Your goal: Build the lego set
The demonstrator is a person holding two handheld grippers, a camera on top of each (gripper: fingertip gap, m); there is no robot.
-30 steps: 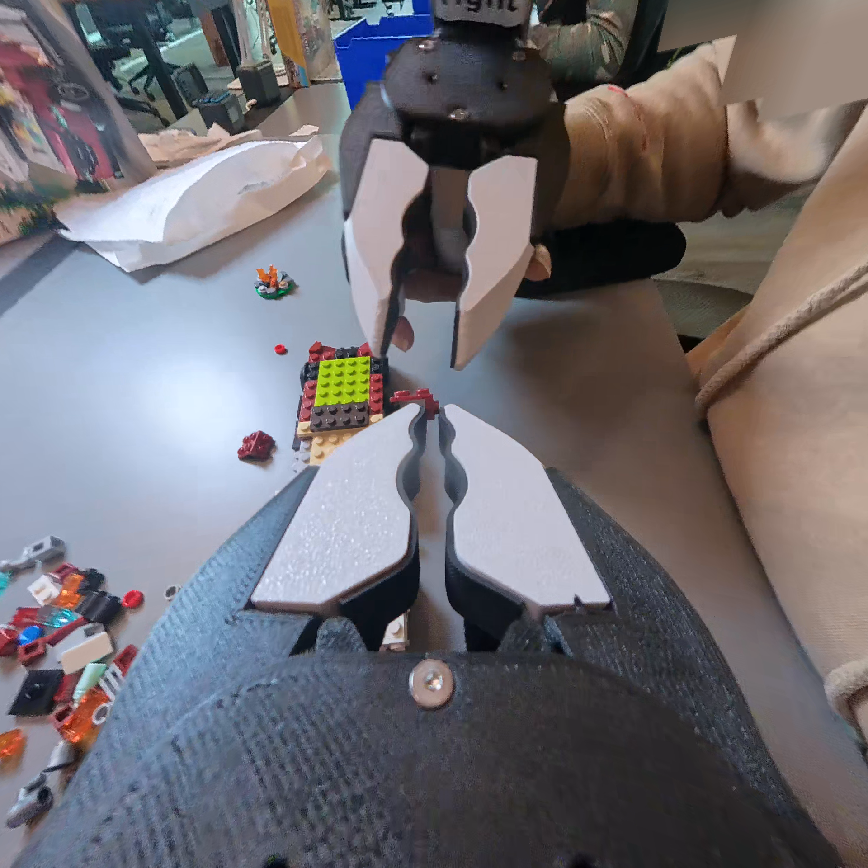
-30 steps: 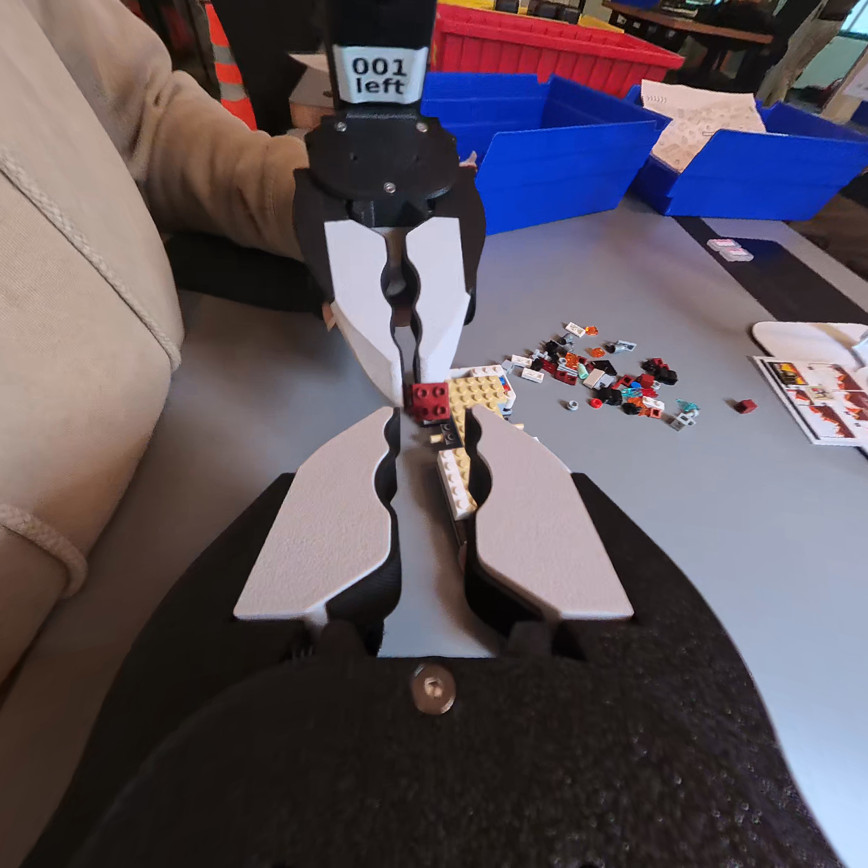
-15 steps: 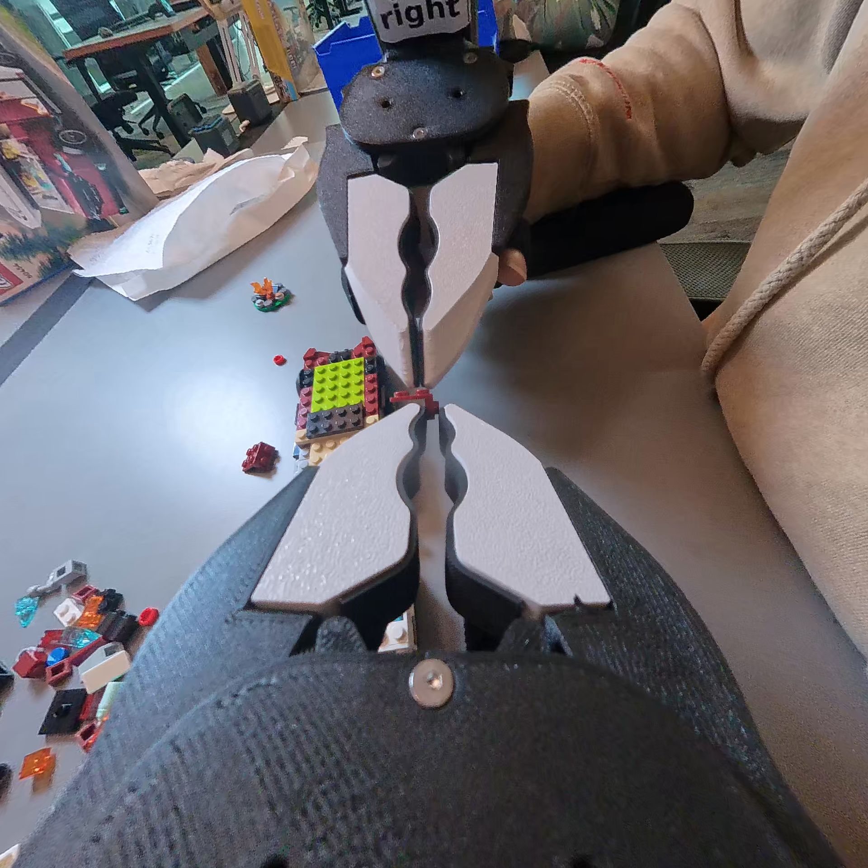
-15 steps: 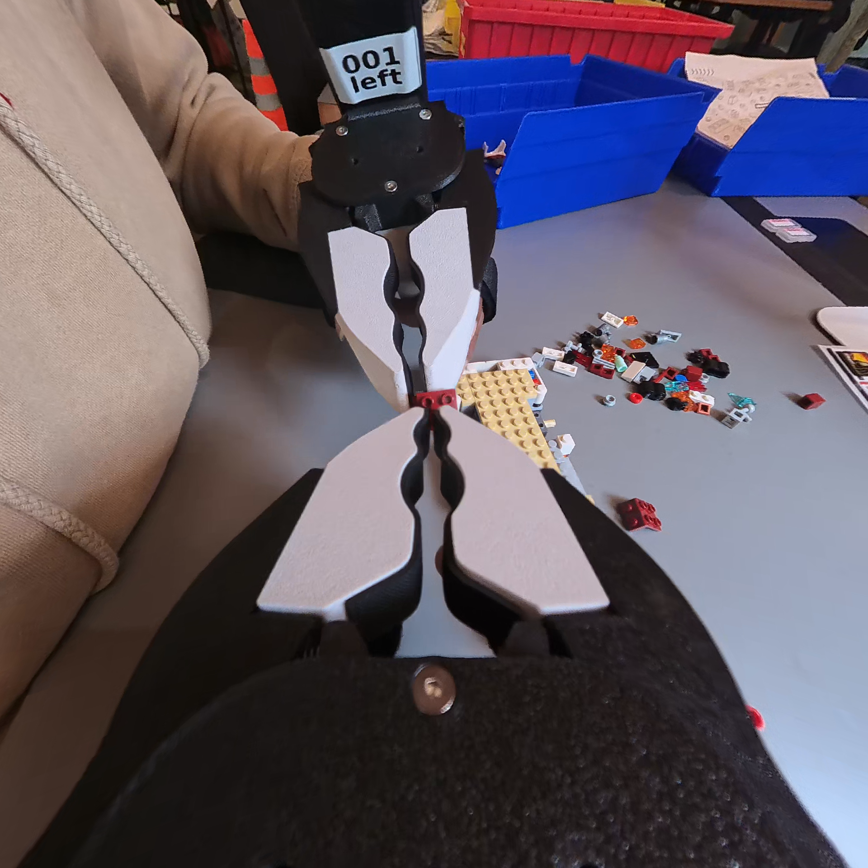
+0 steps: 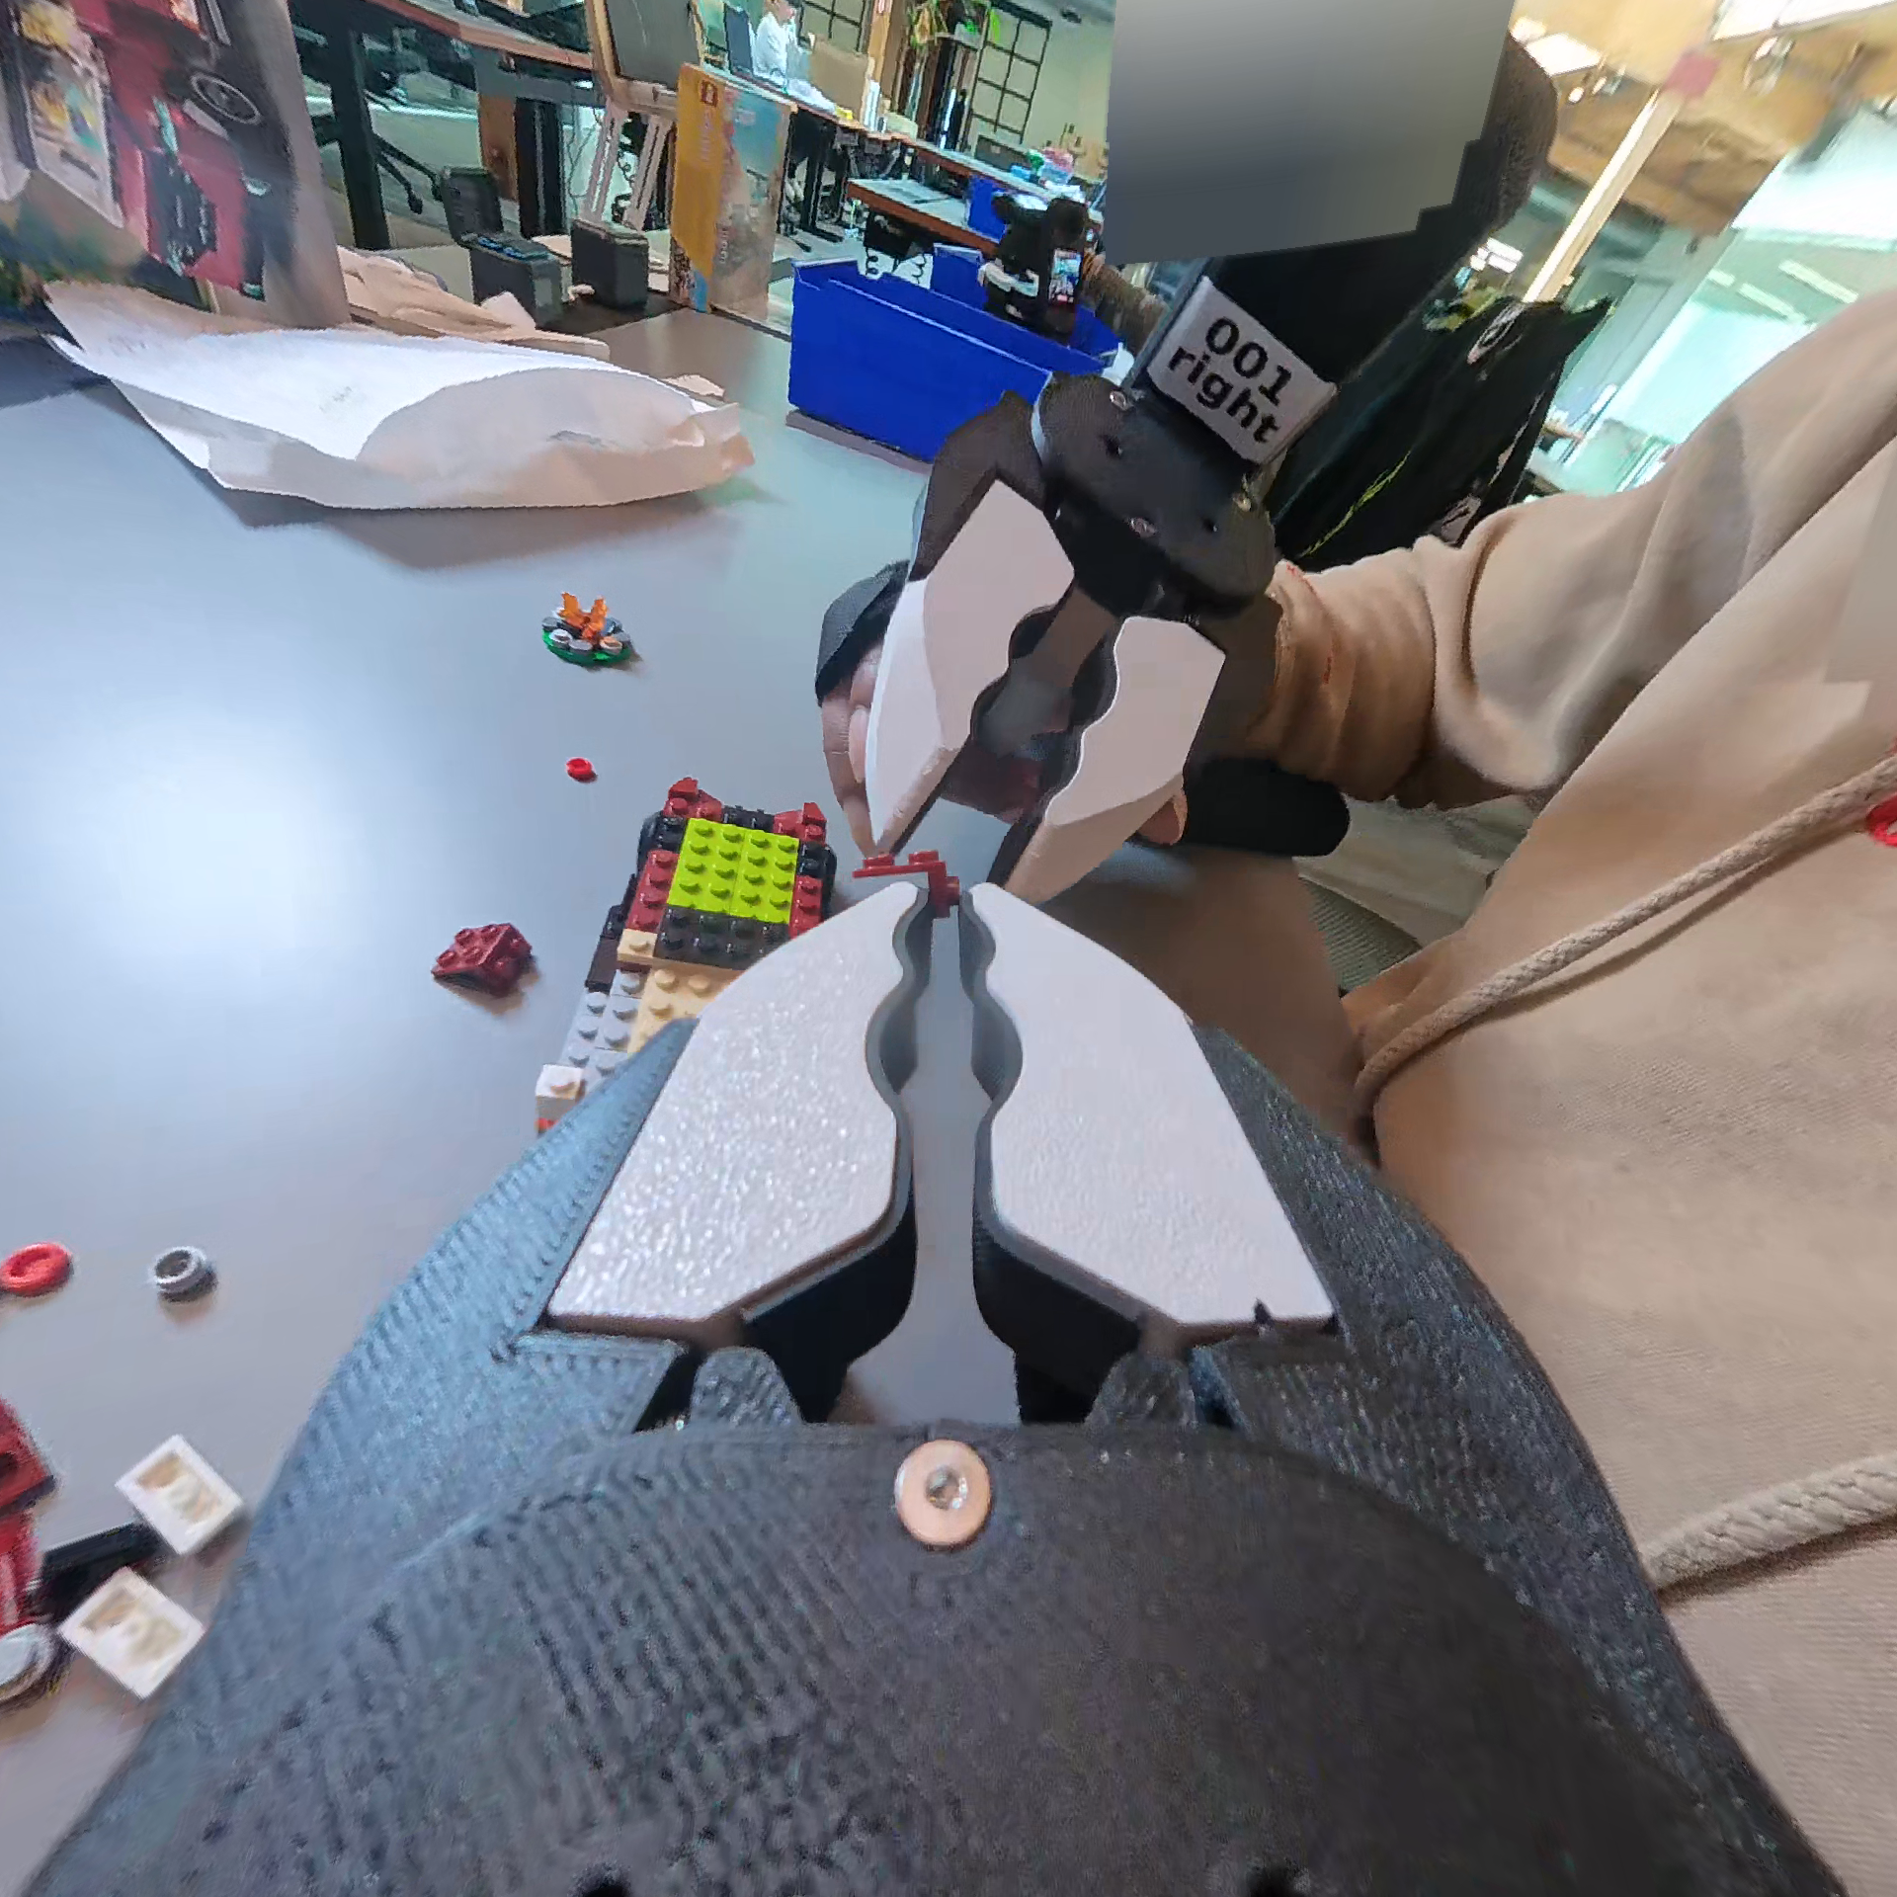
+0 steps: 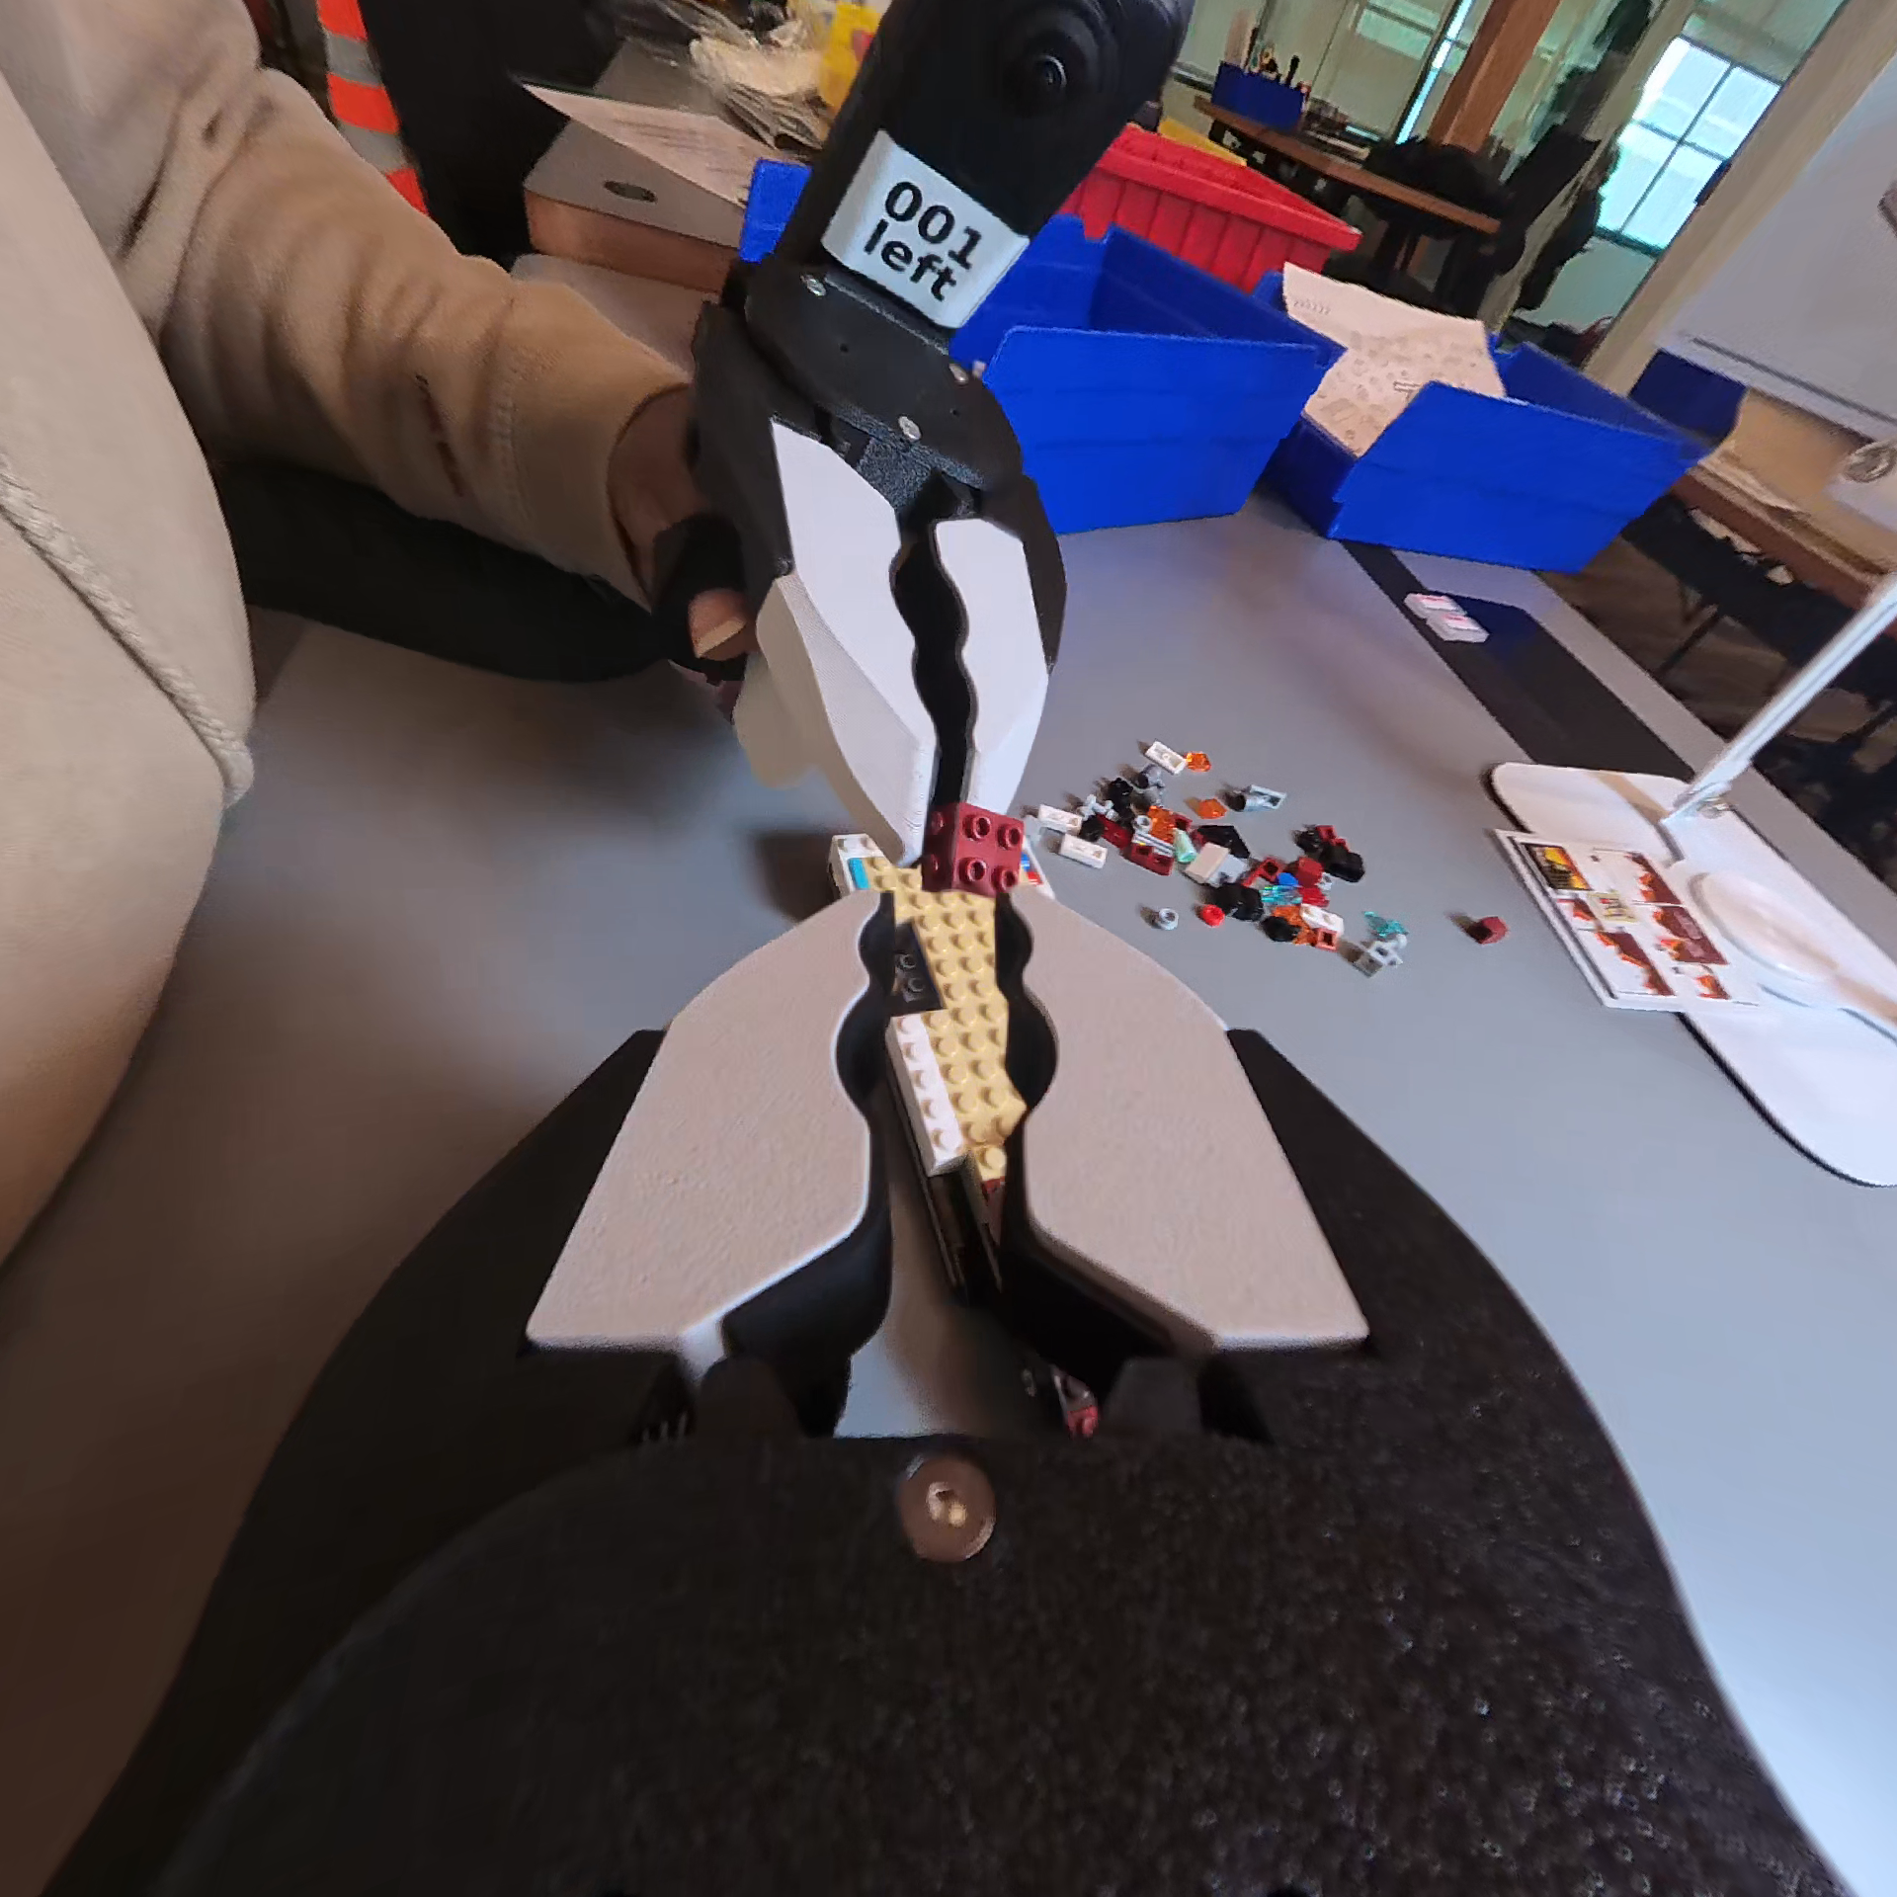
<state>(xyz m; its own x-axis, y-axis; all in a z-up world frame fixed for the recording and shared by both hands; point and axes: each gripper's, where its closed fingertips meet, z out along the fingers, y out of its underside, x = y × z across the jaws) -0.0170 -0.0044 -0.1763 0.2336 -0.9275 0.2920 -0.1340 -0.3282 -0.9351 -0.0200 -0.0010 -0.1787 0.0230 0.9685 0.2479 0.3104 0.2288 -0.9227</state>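
My left gripper [image 5: 939, 895] is shut on a small dark red brick piece [image 5: 939, 891] held above the grey table [image 5: 257, 821]. A thin red plate sticks out from the piece to the left. In the right wrist view the left gripper [image 6: 950, 811] points down with the dark red piece [image 6: 970, 847] pinched at its tips. My right gripper [image 6: 950, 908] is open and holds nothing. It faces the left gripper, and its spread tips [image 5: 950, 857] stand just beyond the piece. A brick build with a lime green plate [image 5: 729, 867] and tan plates [image 6: 960, 985] lies on the table under both grippers.
Loose small bricks [image 6: 1232, 862] lie right of the build, with an instruction booklet [image 6: 1612, 914] and a white lamp base [image 6: 1796, 955] beyond. Blue bins [image 6: 1150, 431] stand at the back. A white paper bag [image 5: 411, 411], a dark red chunk [image 5: 482, 955] and a small round green piece [image 5: 585, 636] lie left. The grippers are tip to tip, or close to it. Left tips and right tips are each some 12 cm from the dark red chunk [image 5: 482, 955].
Half a second ago my right gripper was shut at the tip of the red piece held by the left gripper. It has since opened and drawn back a little. The left gripper keeps the piece.
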